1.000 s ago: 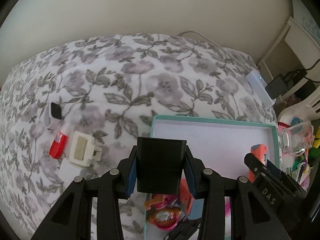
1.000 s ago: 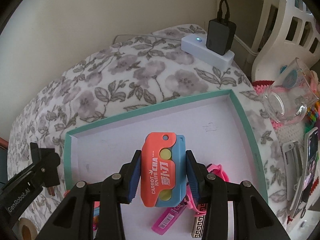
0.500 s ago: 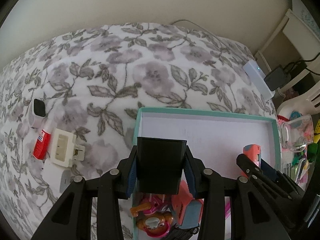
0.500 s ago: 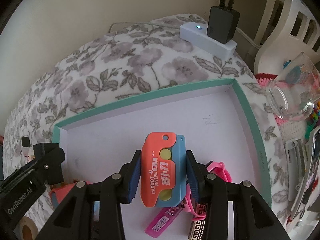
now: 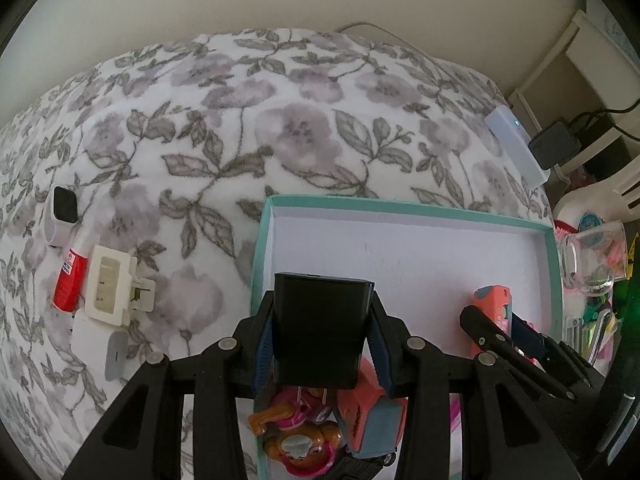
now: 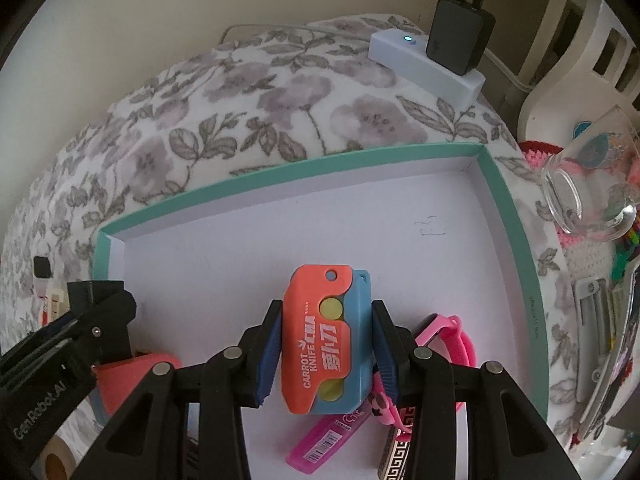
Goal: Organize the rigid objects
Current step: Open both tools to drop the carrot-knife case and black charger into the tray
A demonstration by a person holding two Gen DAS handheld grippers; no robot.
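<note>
My left gripper (image 5: pixel 322 344) is shut on a black charger plug (image 5: pixel 320 308), its prongs pointing down, above the near left corner of a teal box (image 5: pixel 400 205) with a white floor. My right gripper (image 6: pixel 326 344) is shut on an orange and blue carrot knife (image 6: pixel 324 332) over the box's near middle. The left gripper (image 6: pixel 100 312) shows at the left edge of the right wrist view. In the box lie a toy figure (image 5: pixel 300 440), an orange and blue block (image 5: pixel 368 412), a pink watch (image 6: pixel 456 340), a pink lead case (image 6: pixel 328 436) and a gold-patterned bar (image 6: pixel 400 444).
Left of the box on the floral blanket (image 5: pixel 280 128) lie a white smartwatch (image 5: pixel 62 216), a red tube (image 5: pixel 72 276), a cream claw clip (image 5: pixel 110 284) and a white adapter (image 5: pixel 92 340). A power strip (image 6: pixel 424 60) with a black adapter (image 6: pixel 460 36) sits behind; a glass cup (image 6: pixel 588 196) lies at right.
The left gripper has sunk and shifted right with the charger, from beside the box to over its left corner. The right gripper has tipped slightly further down, still holding the knife.
</note>
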